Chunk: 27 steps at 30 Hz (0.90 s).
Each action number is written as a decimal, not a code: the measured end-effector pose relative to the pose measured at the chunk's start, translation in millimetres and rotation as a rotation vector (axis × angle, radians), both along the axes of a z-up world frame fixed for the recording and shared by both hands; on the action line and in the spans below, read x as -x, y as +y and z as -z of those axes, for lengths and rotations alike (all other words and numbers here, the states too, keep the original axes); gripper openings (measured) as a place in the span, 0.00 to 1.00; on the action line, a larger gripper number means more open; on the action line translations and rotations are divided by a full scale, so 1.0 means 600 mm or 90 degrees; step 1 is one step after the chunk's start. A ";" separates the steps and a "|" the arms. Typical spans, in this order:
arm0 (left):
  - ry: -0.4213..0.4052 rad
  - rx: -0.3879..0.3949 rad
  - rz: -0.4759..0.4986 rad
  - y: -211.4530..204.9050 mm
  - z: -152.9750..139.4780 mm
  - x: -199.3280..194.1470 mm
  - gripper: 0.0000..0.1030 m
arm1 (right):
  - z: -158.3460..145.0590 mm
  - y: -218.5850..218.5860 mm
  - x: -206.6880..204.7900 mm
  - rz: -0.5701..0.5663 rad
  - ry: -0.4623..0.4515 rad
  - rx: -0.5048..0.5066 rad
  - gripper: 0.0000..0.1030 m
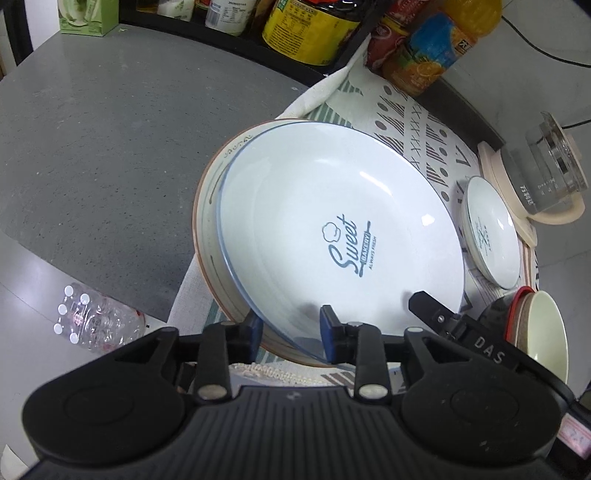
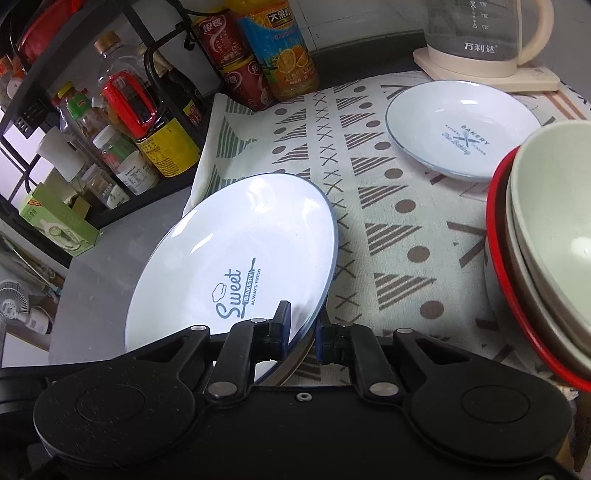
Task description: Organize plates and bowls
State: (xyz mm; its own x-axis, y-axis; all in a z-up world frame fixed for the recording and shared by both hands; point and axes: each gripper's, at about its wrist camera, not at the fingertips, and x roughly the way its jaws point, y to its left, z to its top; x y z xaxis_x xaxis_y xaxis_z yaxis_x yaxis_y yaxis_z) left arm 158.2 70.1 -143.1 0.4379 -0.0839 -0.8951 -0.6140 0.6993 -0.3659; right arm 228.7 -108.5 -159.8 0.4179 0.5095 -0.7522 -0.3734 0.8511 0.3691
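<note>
A large white "Sweet Bakery" plate (image 1: 332, 229) lies tilted on a brown-rimmed plate (image 1: 207, 221) on the patterned cloth (image 1: 417, 122). My left gripper (image 1: 291, 332) is open, its jaws either side of both plates' near rims. My right gripper (image 2: 301, 332) is shut on the Sweet plate's (image 2: 236, 258) near edge; its finger (image 1: 432, 310) shows in the left wrist view. A smaller white "Bakery" plate (image 2: 461, 129) lies at the back right. A stack of bowls (image 2: 546, 251), cream inside a red-rimmed one, stands at the right.
A glass kettle (image 2: 480, 33) on a cream base stands behind the small plate. Juice and red cans (image 2: 258, 62) and a black rack of bottles (image 2: 122, 122) line the back left. Grey counter (image 1: 92, 147) lies left of the cloth; water bottles (image 1: 92, 321) sit below its edge.
</note>
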 end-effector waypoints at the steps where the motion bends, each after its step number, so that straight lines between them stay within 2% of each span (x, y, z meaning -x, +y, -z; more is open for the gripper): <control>1: 0.002 0.002 0.000 0.002 -0.003 0.000 0.36 | 0.000 0.001 0.000 0.001 0.000 0.001 0.12; 2: 0.005 -0.004 0.000 0.003 -0.007 0.001 0.42 | 0.000 0.001 -0.001 0.002 0.000 0.004 0.11; 4: 0.005 -0.031 0.004 0.007 -0.018 0.002 0.49 | 0.000 0.003 -0.002 0.005 -0.001 0.010 0.11; 7: -0.003 -0.054 0.009 0.017 -0.024 0.000 0.52 | 0.002 0.004 -0.007 0.008 0.003 0.015 0.10; 12: 0.003 -0.055 -0.019 0.044 -0.012 -0.006 0.52 | 0.005 0.006 -0.011 0.011 0.007 0.024 0.10; 18: 0.009 -0.065 -0.019 0.059 0.005 -0.021 0.52 | 0.007 0.014 -0.016 0.013 0.014 0.038 0.11; 24: 0.023 -0.098 -0.018 0.077 0.014 -0.026 0.52 | 0.012 0.024 -0.018 0.012 0.019 0.052 0.13; 27: 0.023 -0.096 -0.023 0.092 0.019 -0.025 0.49 | 0.017 0.028 -0.019 0.012 0.027 0.058 0.14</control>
